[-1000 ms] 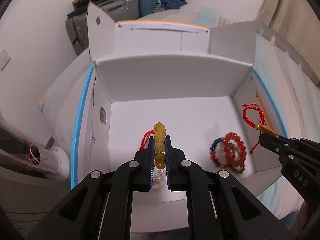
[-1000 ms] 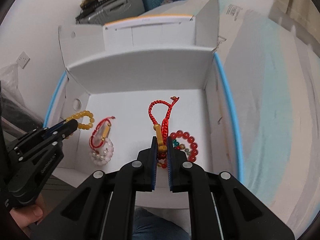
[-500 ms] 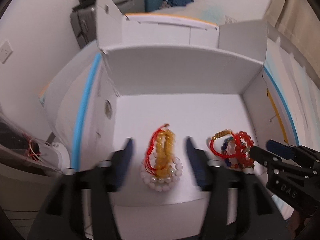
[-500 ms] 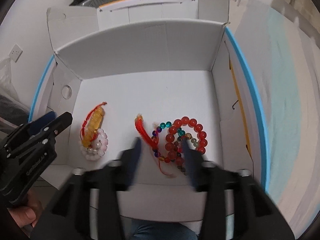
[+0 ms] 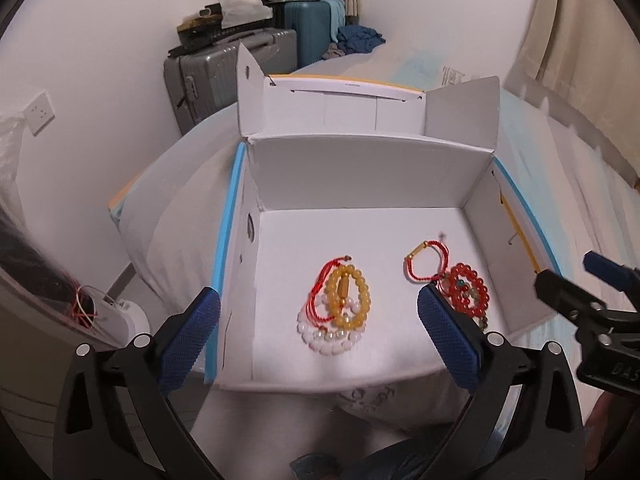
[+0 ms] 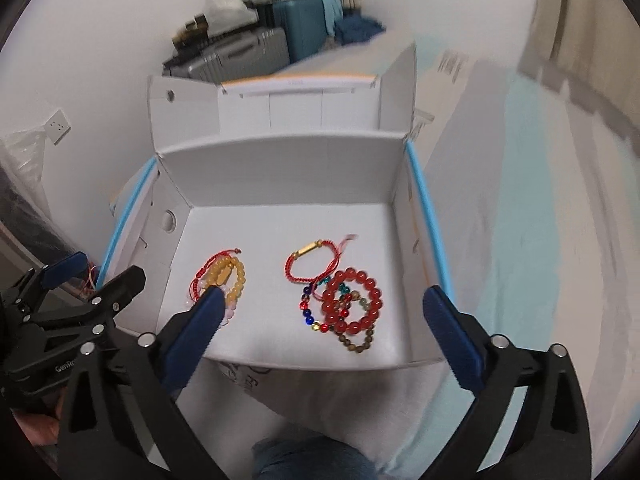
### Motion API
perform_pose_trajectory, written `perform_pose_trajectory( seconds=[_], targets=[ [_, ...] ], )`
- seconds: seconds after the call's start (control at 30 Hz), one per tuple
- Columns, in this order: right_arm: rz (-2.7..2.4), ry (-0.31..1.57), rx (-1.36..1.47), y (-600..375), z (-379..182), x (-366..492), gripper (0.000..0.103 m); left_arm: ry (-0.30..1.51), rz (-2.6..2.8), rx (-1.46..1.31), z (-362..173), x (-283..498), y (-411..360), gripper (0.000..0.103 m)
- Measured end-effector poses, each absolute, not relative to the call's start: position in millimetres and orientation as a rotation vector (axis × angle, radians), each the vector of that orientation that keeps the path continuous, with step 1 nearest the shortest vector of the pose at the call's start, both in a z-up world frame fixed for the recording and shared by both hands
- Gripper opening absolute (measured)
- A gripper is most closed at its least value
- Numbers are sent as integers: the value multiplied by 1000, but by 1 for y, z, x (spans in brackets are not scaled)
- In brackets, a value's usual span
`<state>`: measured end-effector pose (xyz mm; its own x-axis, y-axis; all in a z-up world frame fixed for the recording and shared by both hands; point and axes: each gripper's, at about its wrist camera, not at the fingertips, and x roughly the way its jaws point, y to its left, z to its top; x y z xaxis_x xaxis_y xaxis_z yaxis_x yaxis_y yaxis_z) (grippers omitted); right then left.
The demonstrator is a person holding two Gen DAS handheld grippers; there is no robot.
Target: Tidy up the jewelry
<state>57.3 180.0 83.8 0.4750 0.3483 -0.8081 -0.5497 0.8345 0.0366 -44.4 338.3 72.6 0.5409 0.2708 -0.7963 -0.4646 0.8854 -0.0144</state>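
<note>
Now my left gripper [image 5: 318,320] and right gripper [image 6: 322,312] have just opened wide, empty, above the white box [image 5: 360,160], its two bracelet piles [image 5: 340,308] [image 6: 340,304] near the front edge.

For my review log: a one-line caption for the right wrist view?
Open right gripper above white cardboard box holding two bracelet piles.

We see a white box [image 5: 360,168] edged in light blue, holding a yellow bead bracelet [image 5: 347,295], a pale pink-white bead bracelet [image 5: 328,336], red cord bracelets [image 6: 314,262] and a red bead bracelet [image 6: 354,300]. A multicoloured bead strand [image 6: 308,308] shows blue, green and yellow. Our gripper fingers [image 5: 190,336] are black with blue textured pads.
</note>
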Motion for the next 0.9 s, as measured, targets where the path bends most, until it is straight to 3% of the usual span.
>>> perform_pose_trajectory(
  seconds=[0.43, 0.9],
  targets=[
    [550, 846, -214, 145, 75, 6, 95, 787, 438, -232, 83, -99, 308, 97],
    [527, 847, -232, 131, 66, -13, 95, 812, 427, -196, 74, -113, 291, 97]
  ],
)
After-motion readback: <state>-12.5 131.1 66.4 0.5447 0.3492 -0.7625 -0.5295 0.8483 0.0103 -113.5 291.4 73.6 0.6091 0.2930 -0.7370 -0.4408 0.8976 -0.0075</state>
